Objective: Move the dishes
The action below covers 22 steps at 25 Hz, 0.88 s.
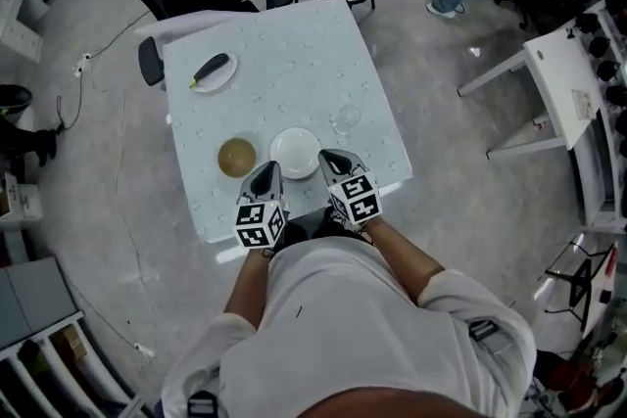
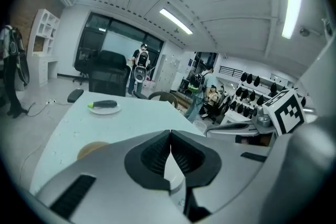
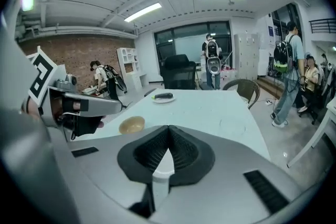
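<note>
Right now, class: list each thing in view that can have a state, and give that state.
left gripper: shut, empty.
right gripper: shut, empty.
white bowl: upright on the table, empty.
brown bowl: upright on the table.
plate: holds an eggplant.
glass: standing, looks empty.

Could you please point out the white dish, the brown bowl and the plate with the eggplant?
white dish [image 1: 295, 153]: head view, centre of its inside.
brown bowl [image 1: 236, 157]: head view, centre of its inside.
plate with the eggplant [image 1: 222, 80]: head view, bare near rim.
</note>
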Each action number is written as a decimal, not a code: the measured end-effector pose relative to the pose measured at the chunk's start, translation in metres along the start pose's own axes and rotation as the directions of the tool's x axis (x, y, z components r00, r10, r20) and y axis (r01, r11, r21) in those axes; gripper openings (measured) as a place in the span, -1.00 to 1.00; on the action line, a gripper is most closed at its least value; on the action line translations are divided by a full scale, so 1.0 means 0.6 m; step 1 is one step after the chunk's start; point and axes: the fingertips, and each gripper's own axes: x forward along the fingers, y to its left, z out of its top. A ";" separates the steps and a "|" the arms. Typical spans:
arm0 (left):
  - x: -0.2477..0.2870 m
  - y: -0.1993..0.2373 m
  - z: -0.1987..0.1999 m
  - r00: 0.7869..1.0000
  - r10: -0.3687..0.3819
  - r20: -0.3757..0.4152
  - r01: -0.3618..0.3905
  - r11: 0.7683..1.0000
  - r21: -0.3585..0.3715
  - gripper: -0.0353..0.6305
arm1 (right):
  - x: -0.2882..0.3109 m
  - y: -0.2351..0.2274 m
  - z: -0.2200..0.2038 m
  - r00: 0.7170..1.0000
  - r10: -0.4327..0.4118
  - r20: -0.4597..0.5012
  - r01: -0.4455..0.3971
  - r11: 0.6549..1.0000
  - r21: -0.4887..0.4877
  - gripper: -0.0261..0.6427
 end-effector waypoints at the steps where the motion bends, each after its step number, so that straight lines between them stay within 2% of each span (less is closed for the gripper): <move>1: -0.003 0.000 0.023 1.000 0.011 0.029 -0.012 1.000 0.017 -0.83 | -0.004 0.001 0.023 1.000 0.005 0.030 -0.005 1.000 -0.015 -0.93; 6: -0.025 -0.009 0.129 0.984 0.043 0.171 -0.055 0.996 0.068 -0.83 | -0.039 0.006 0.143 0.983 0.020 0.180 -0.006 0.997 -0.078 -0.93; 12: -0.067 -0.017 0.234 0.951 0.069 0.301 -0.114 0.984 0.135 -0.83 | -0.084 -0.006 0.250 0.946 0.004 0.324 0.056 0.983 -0.174 -0.93; 17: -0.098 -0.016 0.282 0.926 0.083 0.367 -0.150 0.976 0.159 -0.83 | -0.104 -0.005 0.300 0.916 -0.005 0.400 0.088 0.978 -0.190 -0.93; 22: -0.103 -0.023 0.301 0.922 0.070 0.382 -0.152 0.970 0.189 -0.83 | -0.107 -0.005 0.320 0.908 0.001 0.420 0.092 0.975 -0.203 -0.93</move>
